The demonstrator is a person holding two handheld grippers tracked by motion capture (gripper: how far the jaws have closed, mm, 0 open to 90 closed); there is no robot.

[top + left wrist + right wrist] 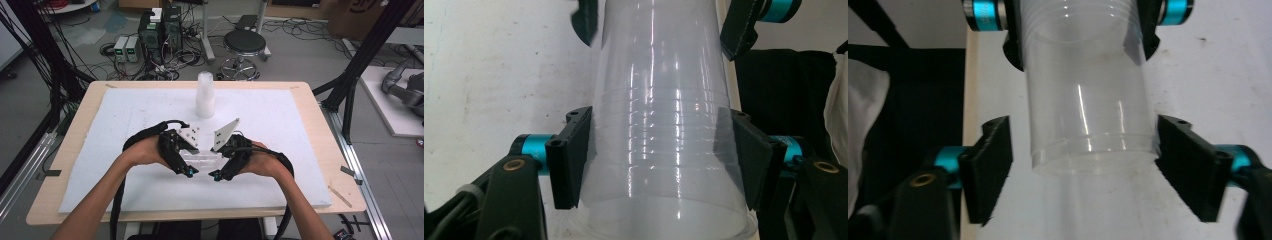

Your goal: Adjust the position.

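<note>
Near the front edge of the table (75, 150), both hands meet over the white foam sheet (125, 115) and hold a stack of clear plastic cups (202, 160) lying level between them. From the high view the stack is only a pale, glassy shape between the left gripper (190, 172) and the right gripper (216, 175), and the jaws are too small there to judge.

The left gripper view shows more: the left gripper (659, 150) pinches the wide rim end of the stack of clear plastic cups (664, 110), with both black pads pressed flat against the wall, where several thin rims sit close one after another. The right gripper's tips appear at the top of this view, beside the narrow end.

The right gripper view shows the right gripper (1083, 155) at the base end of the stack (1088, 115). Its jaws stand on both sides of the base; the right pad looks to touch the wall, while a narrow gap remains at the left pad.

Farther on the sheet stands a second, upright stack of cups (205, 95). Behind the wooden table, the grey floor carries a round black stool (244, 45), computer boxes (160, 30) and many loose cables.
</note>
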